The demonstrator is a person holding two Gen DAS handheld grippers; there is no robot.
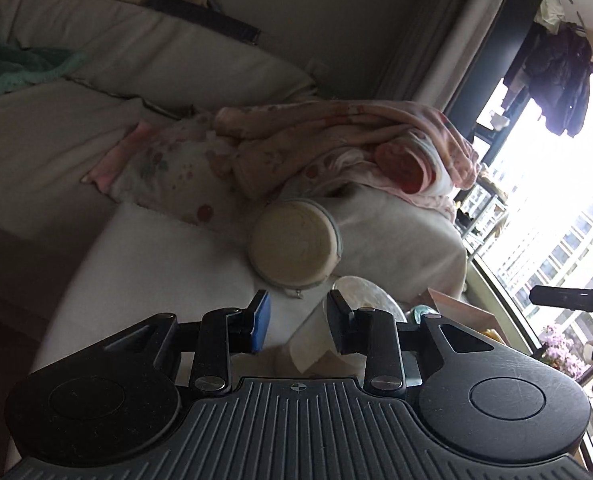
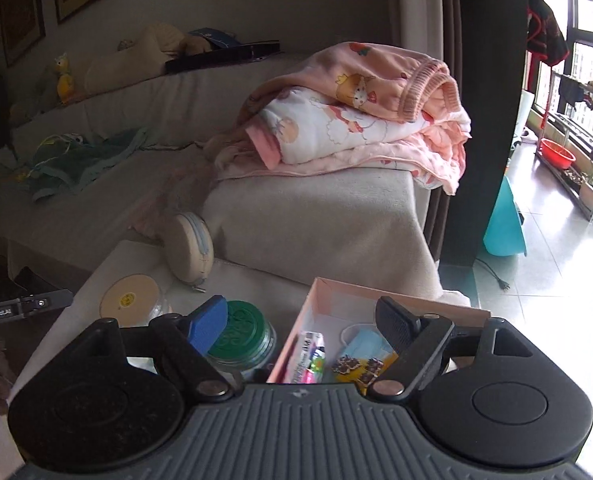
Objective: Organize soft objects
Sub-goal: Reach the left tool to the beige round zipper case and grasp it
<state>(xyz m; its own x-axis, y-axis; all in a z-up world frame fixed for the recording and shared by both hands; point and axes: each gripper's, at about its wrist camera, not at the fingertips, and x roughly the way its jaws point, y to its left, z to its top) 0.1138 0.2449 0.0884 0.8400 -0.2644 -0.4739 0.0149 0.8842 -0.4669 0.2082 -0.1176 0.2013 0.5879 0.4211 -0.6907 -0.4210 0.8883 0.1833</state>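
The right gripper (image 2: pixel 298 330) has its ribbed black and blue pads spread wide with nothing between them, above a pink cardboard box (image 2: pixel 392 300) of small packets and a green-lidded jar (image 2: pixel 240 334). The left gripper (image 1: pixel 298 326) stands part open and empty. Just beyond lies a round, cream padded pouch (image 2: pixel 190 246) with a zip edge, on the near table. Farther off, folded pink fleecy blankets (image 2: pixel 368 120) are heaped on the beige sofa arm (image 2: pixel 316 220).
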